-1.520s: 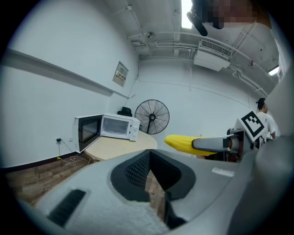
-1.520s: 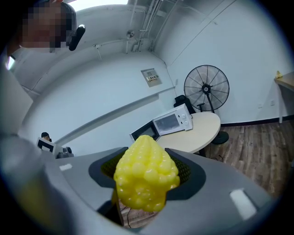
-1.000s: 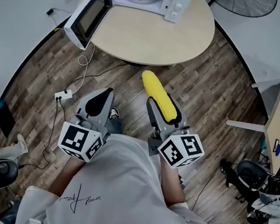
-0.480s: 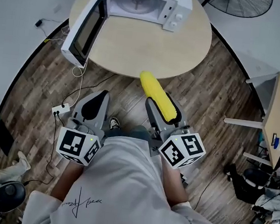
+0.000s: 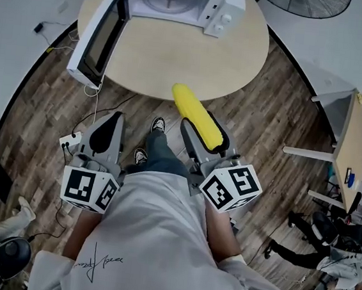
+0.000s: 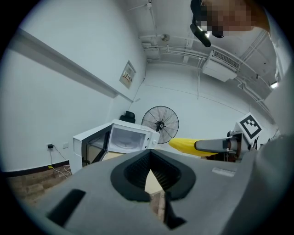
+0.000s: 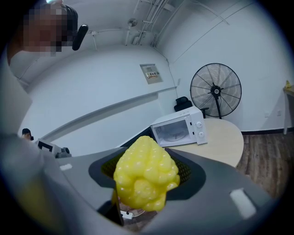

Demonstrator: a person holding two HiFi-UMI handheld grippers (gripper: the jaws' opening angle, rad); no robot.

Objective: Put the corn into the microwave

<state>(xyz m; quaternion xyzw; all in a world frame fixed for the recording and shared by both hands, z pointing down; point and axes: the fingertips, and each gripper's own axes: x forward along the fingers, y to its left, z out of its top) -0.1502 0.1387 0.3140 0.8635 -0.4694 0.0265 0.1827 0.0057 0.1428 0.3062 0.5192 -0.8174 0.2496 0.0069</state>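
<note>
You had right gripper (image 5: pixel 203 132) clamped on bumpy yellow corn cob (image 5: pixel 193 112), cob tip near edge of round beige table (image 5: pixel 176 63), well apart from open white microwave (image 5: pixel 176 2). Left gripper (image 5: pixel 105 134) was closed, empty.

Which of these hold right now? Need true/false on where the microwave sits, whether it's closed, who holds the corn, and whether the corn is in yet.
1. The microwave stands on the round table. True.
2. The corn is held in the right gripper's jaws. True.
3. The microwave is closed. False: its door stands swung open.
4. Both grippers hold corn. False: the left gripper holds nothing.
5. The corn lies inside the microwave. False: it is in the jaws, outside the microwave.
</note>
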